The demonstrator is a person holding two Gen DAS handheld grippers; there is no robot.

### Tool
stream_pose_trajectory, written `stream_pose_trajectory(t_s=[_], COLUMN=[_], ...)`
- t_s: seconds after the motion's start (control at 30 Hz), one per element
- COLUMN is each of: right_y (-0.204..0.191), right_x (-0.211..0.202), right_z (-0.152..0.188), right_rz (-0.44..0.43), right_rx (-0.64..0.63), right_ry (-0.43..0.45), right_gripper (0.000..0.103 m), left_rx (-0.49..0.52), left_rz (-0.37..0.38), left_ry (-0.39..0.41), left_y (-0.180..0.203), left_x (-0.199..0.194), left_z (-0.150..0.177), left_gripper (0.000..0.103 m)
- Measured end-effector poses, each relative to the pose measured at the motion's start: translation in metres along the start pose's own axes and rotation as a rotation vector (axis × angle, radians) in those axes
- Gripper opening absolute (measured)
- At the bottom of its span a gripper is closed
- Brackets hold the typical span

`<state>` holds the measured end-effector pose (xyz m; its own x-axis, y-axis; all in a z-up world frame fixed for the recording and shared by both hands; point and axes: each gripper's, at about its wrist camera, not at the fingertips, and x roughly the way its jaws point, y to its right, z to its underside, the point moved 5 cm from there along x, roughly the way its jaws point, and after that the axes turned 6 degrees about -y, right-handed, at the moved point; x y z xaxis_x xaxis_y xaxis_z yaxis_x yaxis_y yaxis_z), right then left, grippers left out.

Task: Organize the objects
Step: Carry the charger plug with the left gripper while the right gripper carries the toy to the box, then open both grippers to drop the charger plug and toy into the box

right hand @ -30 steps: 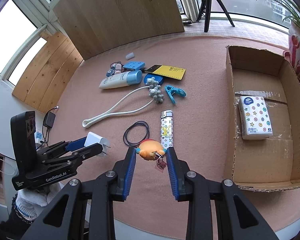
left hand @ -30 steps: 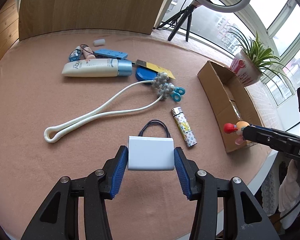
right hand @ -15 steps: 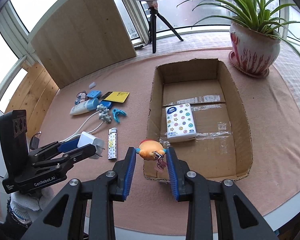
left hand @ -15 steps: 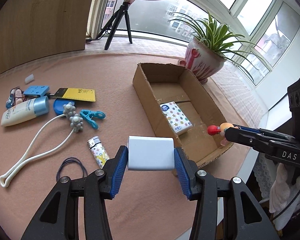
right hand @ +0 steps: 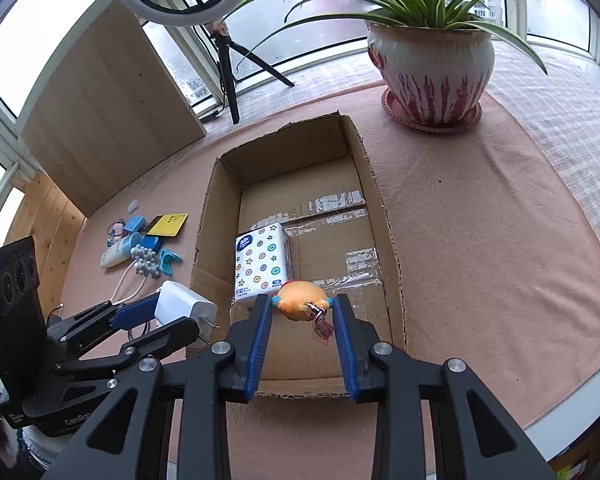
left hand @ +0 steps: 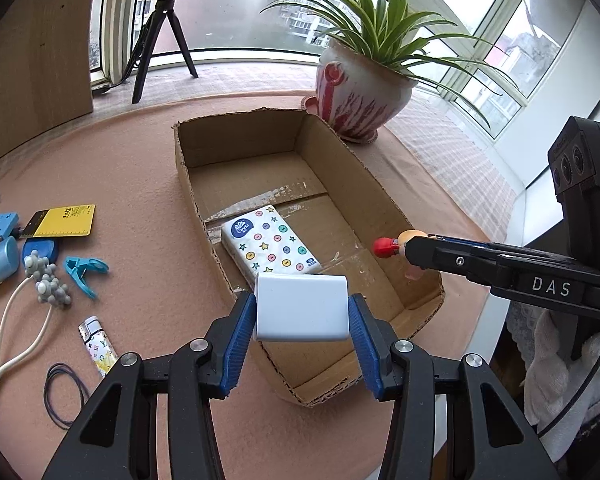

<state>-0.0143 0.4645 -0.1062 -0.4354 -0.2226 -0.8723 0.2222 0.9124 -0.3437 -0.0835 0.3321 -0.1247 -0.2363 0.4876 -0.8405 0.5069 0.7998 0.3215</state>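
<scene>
Left gripper (left hand: pixel 302 312) clenched on white charger (left hand: pixel 302 307), right gripper (right hand: pixel 300 309) on orange toy (right hand: pixel 300 301); both poised over cardboard box (right hand: pixel 384 216) for drop.

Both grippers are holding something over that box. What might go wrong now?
The left gripper holds the charger near the box edge; dropped now, it might clip the wall. The right gripper grips the round toy, which could roll. Either might land on the tissue pack.

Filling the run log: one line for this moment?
left gripper: holds white charger | right gripper: holds orange toy | both over cardboard box | tissue pack inside
</scene>
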Motion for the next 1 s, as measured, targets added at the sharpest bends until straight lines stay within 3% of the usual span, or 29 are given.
stream_pose_trajectory(t_s=[0.2,0.27,0.4,0.7,1.0], right_y=[0.006,0.006,0.003,-0.020,-0.069], right_x=[0.009,0.008,0.006,0.008,0.012], right_z=[-0.003,-0.005,-0.008,-0.009,-0.003], right_rz=[0.002,0.004,0.018,0.008,-0.052], right_rx=[0.005,0.010,-0.004,-0.043,-0.117], right_ry=[-0.012,0.001,0.019,0.042,0.071], right_gripper=[0.030,0.031,0.054,0.055,0.055], left_rx=[-0.012,-0.020,-0.025,-0.070,-0.198], left_rz=[0.004,0.016,0.012,-0.022,-0.102], left_ry=[0.011,0.023,0.039,0.058,0.062], left_y=[-0.003,-0.006,-0.011,-0.044,-0.124], left_x=[0.002,-0.002,-0.009,-0.034,-0.070], left_z=[-0.002,-0.003,-0.002,0.014,0.053], left_gripper=[0.051,0.059,0.061,0.061,0.061])
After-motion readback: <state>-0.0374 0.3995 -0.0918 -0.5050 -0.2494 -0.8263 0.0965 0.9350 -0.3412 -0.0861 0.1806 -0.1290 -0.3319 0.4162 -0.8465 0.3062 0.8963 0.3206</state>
